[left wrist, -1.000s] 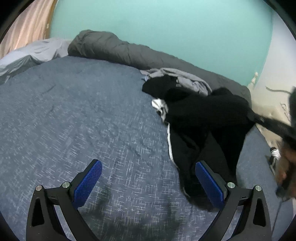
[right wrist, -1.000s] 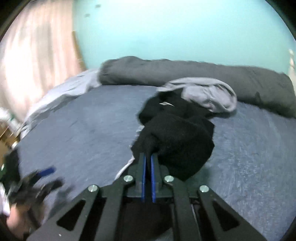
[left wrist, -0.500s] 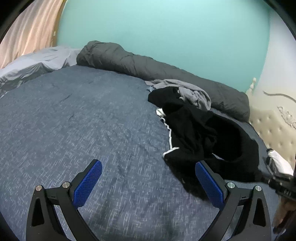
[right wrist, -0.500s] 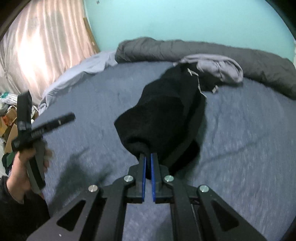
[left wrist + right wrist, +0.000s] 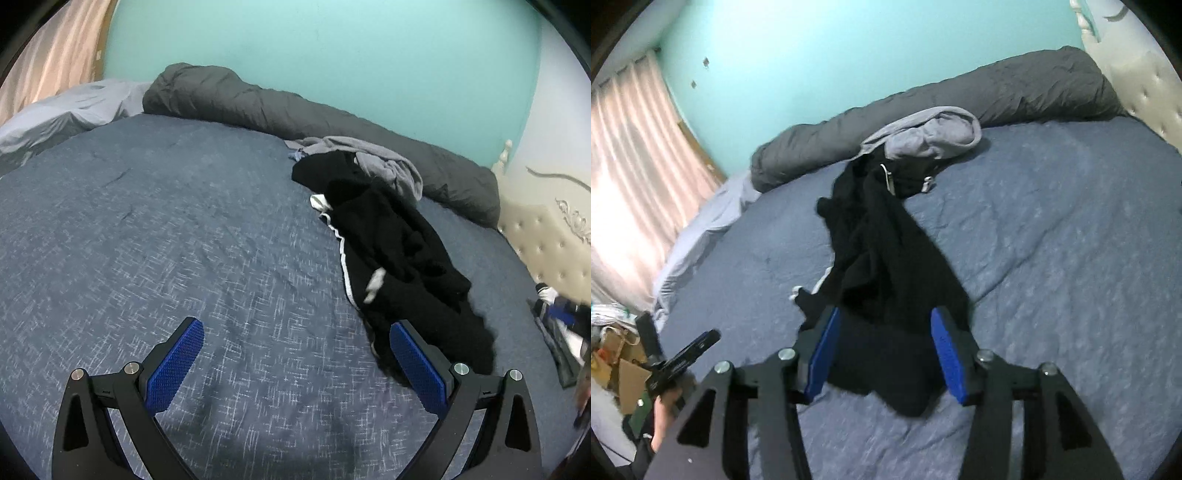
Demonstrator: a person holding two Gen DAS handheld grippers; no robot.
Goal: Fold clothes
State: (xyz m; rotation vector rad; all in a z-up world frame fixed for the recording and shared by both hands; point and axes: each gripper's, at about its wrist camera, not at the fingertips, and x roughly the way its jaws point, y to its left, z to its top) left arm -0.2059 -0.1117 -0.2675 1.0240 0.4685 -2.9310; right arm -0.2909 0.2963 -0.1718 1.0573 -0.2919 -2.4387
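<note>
Right tool (image 5: 882,350) jaws just opening, releasing black garment (image 5: 886,258) onto bed (image 5: 1052,240) for spreading; left tool (image 5: 295,365) waiting wide, w/ nothing.

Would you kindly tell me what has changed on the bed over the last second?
The right hand-held gripper dragged the black garment out of the pile toward the camera, and its jaws have just been opening, letting the cloth drop between them. The left hand-held gripper stayed open and empty; the grey garment kept its place.

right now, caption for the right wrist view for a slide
Right gripper, jaws just opened, over a black garment dropped on the blue bed.
</note>
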